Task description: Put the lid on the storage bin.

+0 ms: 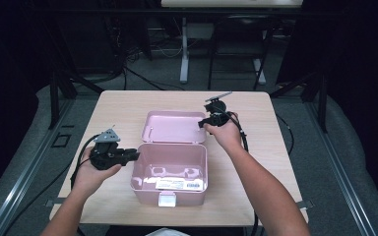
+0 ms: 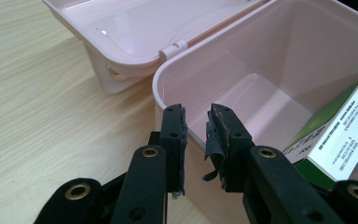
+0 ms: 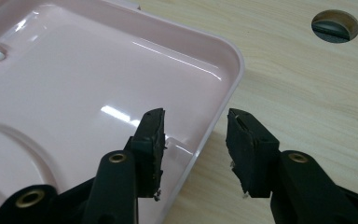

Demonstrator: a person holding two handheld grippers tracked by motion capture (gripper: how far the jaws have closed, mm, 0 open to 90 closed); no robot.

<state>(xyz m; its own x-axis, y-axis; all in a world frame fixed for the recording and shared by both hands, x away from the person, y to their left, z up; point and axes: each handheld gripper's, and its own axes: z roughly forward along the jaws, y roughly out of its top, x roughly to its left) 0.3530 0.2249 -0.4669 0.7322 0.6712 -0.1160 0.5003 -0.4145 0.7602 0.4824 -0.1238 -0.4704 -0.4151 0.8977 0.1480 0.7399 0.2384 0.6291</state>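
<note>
Left gripper (image 1: 134,156) straddles the left wall of the pink box (image 2: 242,100), jaws slightly apart, not visibly pinching; right gripper (image 3: 193,135) is unclenched astride the right rim of the open lid (image 3: 98,88), which lies flat behind the box at mid-table. To close well, steady the box, pinch the rim squarely, swing the lid toward the near side. High view shows both hands; left gripper view shows the hinge (image 2: 172,48) and carton (image 2: 349,126).

**Both tongs out, jaws apart**

The left tongs (image 1: 134,156) sit left of centre in the high view, level, jaws narrowly parted, forearm rising from the bottom edge. The right tongs (image 1: 201,123) lie above centre, pointing left, jaws standing wider, arm stretched diagonally from the lower right.
</note>
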